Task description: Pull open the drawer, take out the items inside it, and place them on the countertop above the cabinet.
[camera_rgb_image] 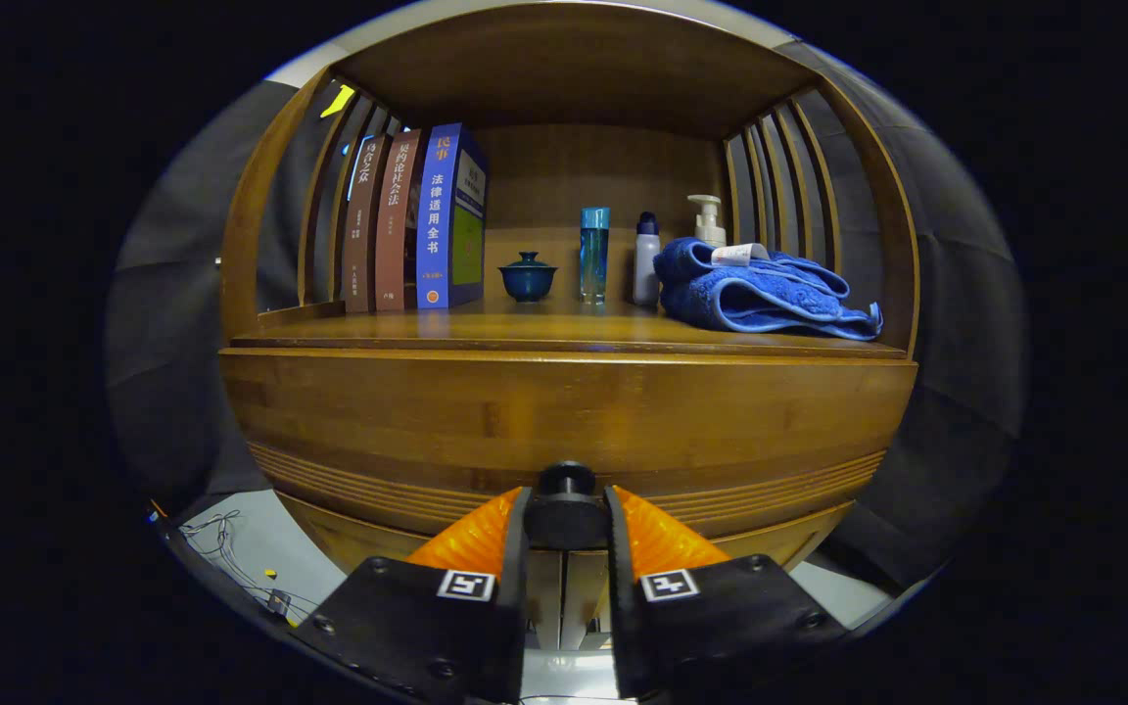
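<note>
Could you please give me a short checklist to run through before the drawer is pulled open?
1. Grip on the handle: the gripper has both fingers pressed on the black knob: ok.
2. Knob centred between the fingers: ok.
3. Drawer front sits flush under the countertop, not yet pulled: ok to start.
4. Free landing space on the countertop: bare wood in front of the books and lidded cup: ok.
5. Blue towel lies back from the countertop's front edge: ok.
6. Items inside the drawer: hidden, cannot tell.
</note>
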